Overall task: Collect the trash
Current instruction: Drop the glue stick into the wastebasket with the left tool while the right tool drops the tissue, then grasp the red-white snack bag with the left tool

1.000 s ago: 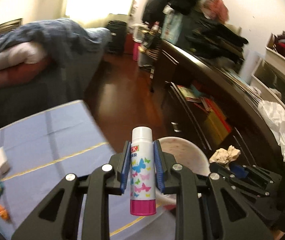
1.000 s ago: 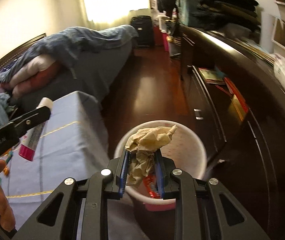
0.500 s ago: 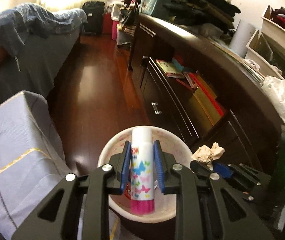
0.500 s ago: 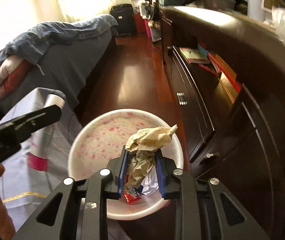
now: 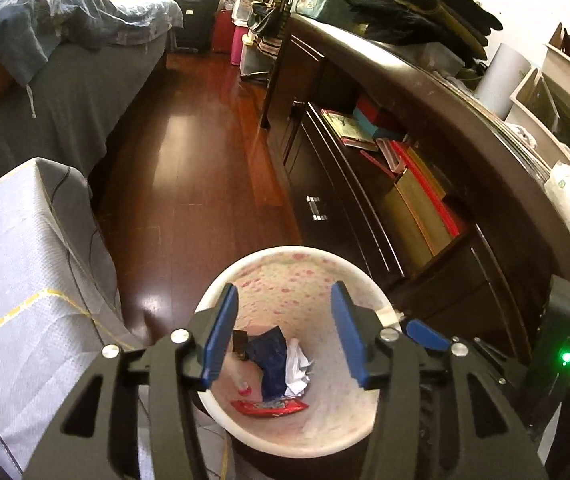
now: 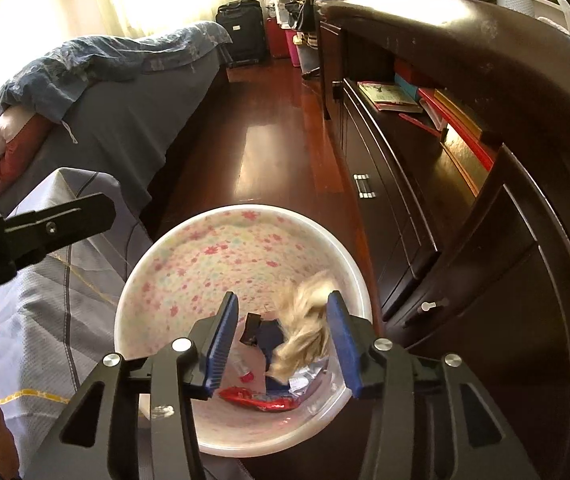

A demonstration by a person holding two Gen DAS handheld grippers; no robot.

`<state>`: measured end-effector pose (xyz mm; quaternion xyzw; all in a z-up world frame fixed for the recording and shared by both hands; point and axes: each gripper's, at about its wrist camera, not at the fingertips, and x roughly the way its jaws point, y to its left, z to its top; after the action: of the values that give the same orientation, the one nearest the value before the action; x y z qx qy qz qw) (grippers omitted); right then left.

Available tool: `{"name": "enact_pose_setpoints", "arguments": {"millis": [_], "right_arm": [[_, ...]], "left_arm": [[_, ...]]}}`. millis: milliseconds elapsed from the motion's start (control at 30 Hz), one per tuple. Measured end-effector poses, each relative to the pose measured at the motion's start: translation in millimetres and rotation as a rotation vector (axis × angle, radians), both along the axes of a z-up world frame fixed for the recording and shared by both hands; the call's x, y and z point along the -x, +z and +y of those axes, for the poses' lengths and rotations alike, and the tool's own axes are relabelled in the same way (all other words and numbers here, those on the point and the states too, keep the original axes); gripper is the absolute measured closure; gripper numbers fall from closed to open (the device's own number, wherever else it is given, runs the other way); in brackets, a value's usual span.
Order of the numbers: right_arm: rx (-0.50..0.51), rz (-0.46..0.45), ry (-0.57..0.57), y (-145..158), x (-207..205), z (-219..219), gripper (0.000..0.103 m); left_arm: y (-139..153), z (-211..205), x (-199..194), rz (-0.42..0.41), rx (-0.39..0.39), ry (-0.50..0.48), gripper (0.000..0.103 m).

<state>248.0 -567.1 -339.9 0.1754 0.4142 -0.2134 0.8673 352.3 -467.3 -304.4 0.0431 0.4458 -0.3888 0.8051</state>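
Note:
A white bin with pink star print (image 5: 285, 264) (image 6: 241, 248) stands on the floor right below both grippers. My left gripper (image 5: 283, 336) is open and empty above it. My right gripper (image 6: 281, 340) is open; a crumpled brown paper wad (image 6: 305, 330) is blurred between its fingers, dropping into the bin. Inside the bin lie a red wrapper (image 5: 271, 407) (image 6: 259, 400), a dark blue wrapper (image 5: 271, 360), a white paper scrap (image 5: 297, 370) and the glue stick's pink end (image 5: 244, 390) (image 6: 247, 377).
A table with a grey-blue cloth (image 5: 17, 288) (image 6: 69, 292) is to the left of the bin. A dark wooden dresser (image 5: 425, 216) (image 6: 485, 200) with books runs along the right. A bed (image 5: 65, 92) lies beyond, with wooden floor (image 5: 189, 160) between.
Both grippers have opened over the bin. The glue stick has dropped out of the left gripper into the bin. The paper wad has left the right gripper's grip and is falling.

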Motion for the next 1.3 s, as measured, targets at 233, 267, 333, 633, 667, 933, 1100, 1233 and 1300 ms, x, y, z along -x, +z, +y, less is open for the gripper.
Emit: {"name": "enact_pose_setpoints", "arguments": {"millis": [233, 267, 333, 633, 667, 933, 1100, 1233, 1300], "right_arm": [[0.002, 0.000, 0.014, 6, -1, 9, 0.052], [0.006, -0.001, 0.017, 9, 0, 11, 0.052], [0.021, -0.003, 0.024, 16, 2, 18, 0.050], [0.079, -0.067, 0.112, 66, 18, 69, 0.029], [0.074, -0.077, 0.127, 71, 19, 78, 0.027], [0.048, -0.125, 0.283, 96, 16, 152, 0.017], [0.051, -0.140, 0.418, 106, 10, 210, 0.016], [0.054, -0.142, 0.500, 109, 6, 248, 0.016], [0.062, -0.140, 0.532, 109, 5, 263, 0.016]], "left_arm": [[9, 16, 3, -0.011, 0.010, 0.021, 0.052], [13, 20, 4, -0.017, 0.014, 0.026, 0.052], [21, 29, 6, -0.035, 0.019, 0.041, 0.051], [71, 113, 14, -0.146, 0.015, 0.211, 0.027], [77, 126, 15, -0.156, 0.015, 0.237, 0.024], [109, 229, 23, -0.214, -0.008, 0.439, 0.010], [116, 294, 22, -0.250, -0.054, 0.559, 0.005], [112, 356, 11, -0.239, -0.092, 0.682, 0.005], [107, 385, 1, -0.226, -0.105, 0.744, 0.005]]}}
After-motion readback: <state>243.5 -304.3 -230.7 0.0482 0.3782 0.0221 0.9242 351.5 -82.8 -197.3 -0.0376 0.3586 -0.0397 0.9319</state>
